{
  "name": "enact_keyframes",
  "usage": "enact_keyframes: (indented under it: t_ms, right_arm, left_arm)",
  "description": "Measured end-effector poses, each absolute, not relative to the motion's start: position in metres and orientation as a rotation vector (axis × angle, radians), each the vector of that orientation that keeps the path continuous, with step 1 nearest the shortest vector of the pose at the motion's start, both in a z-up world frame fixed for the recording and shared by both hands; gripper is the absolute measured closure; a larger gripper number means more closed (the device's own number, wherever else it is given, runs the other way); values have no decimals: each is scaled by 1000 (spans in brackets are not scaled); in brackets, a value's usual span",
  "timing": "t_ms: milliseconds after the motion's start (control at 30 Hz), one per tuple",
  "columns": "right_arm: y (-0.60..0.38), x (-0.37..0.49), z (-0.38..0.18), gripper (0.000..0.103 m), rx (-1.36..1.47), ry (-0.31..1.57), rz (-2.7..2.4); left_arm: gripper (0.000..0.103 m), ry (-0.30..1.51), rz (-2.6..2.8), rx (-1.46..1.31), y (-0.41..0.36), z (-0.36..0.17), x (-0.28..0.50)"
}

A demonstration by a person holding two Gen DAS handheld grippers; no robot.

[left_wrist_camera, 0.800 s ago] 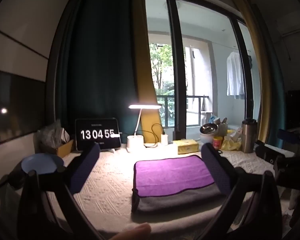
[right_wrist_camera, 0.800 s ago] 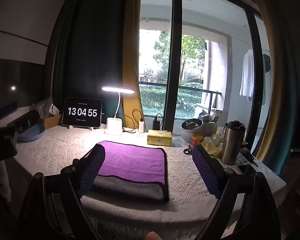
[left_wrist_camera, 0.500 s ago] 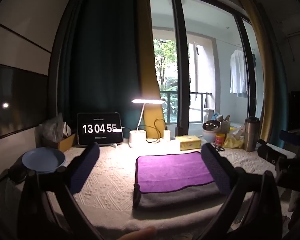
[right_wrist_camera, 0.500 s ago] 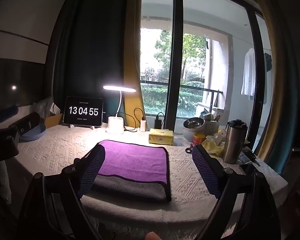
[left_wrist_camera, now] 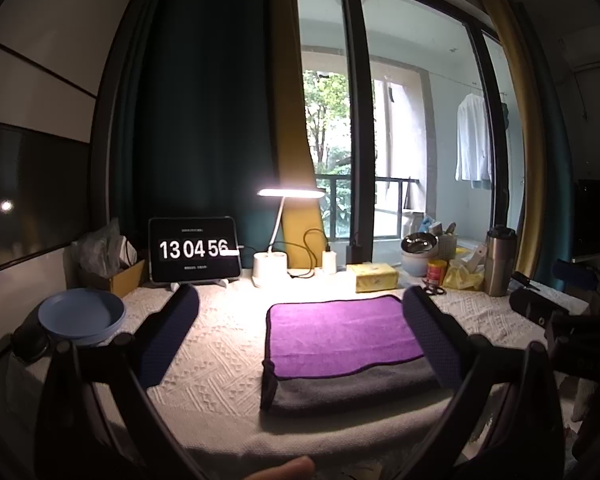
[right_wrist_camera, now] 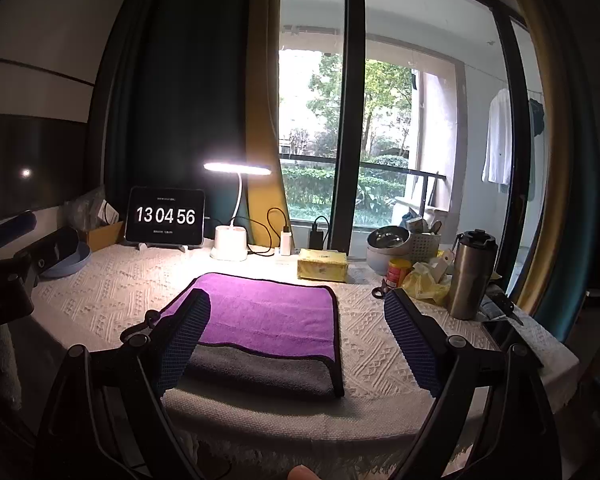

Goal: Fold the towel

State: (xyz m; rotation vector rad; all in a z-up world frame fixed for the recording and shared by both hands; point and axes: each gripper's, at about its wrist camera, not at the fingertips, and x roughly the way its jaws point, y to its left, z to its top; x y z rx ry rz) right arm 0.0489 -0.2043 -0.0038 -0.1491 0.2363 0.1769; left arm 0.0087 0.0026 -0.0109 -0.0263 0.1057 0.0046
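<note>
Towel [left_wrist_camera: 342, 338] lies folded, purple over grey, on tablecloth [left_wrist_camera: 220, 356]. Left gripper [left_wrist_camera: 300, 336] & right gripper [right_wrist_camera: 296, 336] both spread wide, empty. Only left view shows whole blue plate [left_wrist_camera: 80, 314]; basket [right_wrist_camera: 426, 246] w/ utensils clearer in right view.

We see a purple and grey towel [left_wrist_camera: 342, 340] on a cream cloth [left_wrist_camera: 220, 360] with diamond patterning; beside the towel, a yellow box [left_wrist_camera: 373, 277] and blue plate [left_wrist_camera: 81, 316].
</note>
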Motion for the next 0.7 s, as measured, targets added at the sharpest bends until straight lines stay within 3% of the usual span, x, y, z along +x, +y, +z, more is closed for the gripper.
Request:
enact_keyframes:
  t_ms: [700]
  right_arm:
    - [-200,49,-6,12,-152,236,179]
  left_arm:
    - [1,112,-1,-24,4,-11,8]
